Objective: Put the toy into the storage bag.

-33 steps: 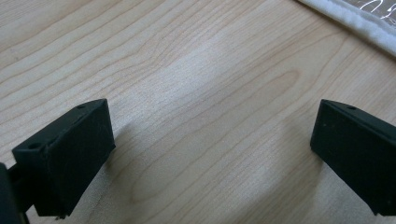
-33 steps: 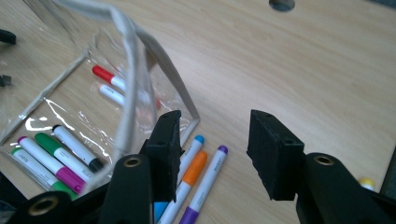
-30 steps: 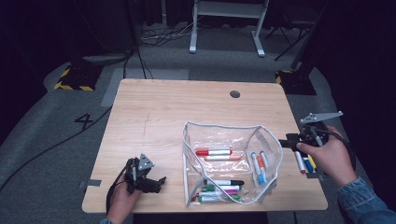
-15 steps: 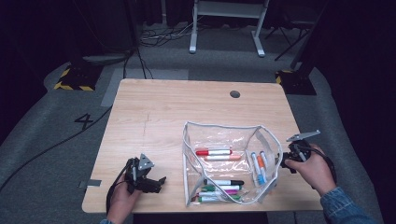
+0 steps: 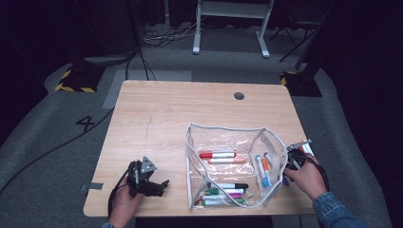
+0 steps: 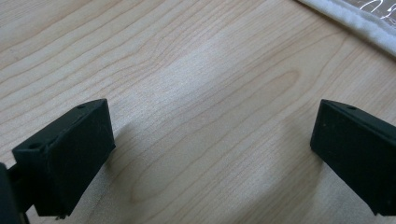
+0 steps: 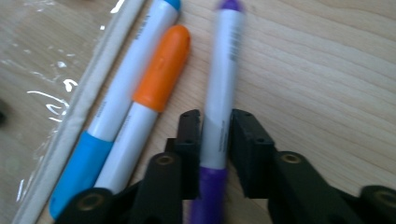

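Your left claw (image 5: 160, 183) rests spread on the bare desk (image 5: 180, 114) at lower left, pinching nothing. The clear pouch (image 5: 233, 166) sits centre-right with markers inside. At lower right your right claw (image 7: 215, 135), jaws just closing, pinches the purple marker (image 7: 219, 93) lying on the desk just beside the orange marker (image 7: 159, 84) and blue marker (image 7: 126, 88).

Pouch mid-bench, markers in & beside it

Pouch (image 5: 228, 137) sits on bench (image 5: 180, 109), front-right of centre, w/ markers inside. Right claw (image 7: 215, 135) at the pouch's right edge, clamped on a marker (image 7: 219, 93) lying on bench, two more markers (image 7: 140, 107) just left of it. Left claw (image 5: 159, 185) near front-left, well apart from pouch.
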`<state>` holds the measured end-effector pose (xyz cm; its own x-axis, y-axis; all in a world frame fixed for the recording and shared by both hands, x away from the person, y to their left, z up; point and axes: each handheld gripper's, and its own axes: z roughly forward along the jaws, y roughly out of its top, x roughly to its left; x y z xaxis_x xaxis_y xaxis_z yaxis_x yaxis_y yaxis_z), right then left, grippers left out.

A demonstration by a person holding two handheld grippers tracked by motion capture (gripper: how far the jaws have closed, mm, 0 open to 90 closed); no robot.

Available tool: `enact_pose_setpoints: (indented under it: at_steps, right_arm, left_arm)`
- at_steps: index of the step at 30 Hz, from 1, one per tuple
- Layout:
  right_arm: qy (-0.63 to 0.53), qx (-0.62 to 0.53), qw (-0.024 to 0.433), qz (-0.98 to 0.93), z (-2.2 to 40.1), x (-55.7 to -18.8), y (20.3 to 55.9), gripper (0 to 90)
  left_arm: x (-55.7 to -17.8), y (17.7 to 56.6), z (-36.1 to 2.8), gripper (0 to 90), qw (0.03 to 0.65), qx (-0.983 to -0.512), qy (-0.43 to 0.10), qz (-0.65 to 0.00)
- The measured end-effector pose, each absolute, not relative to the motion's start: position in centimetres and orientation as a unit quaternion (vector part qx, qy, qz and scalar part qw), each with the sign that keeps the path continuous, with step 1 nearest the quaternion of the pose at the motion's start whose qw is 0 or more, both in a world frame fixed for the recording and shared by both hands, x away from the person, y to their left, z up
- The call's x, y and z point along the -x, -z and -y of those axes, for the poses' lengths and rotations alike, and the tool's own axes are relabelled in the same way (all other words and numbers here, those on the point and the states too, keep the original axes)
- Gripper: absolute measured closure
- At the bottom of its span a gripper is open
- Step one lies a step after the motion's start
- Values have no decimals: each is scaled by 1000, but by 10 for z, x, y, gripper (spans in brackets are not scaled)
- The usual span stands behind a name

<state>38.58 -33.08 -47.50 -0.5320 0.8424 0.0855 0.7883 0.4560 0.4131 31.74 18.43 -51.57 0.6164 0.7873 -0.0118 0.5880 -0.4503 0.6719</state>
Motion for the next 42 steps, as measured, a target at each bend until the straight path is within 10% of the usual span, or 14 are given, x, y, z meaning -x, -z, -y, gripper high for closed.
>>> enact_pose_setpoints:
  at_steps: [42]
  right_arm:
    - [-311, -422, 105, -845, 337, -374, 319, 771]
  left_arm:
    - [-317, 516, -184, 0, 328, -837, -149, -413]
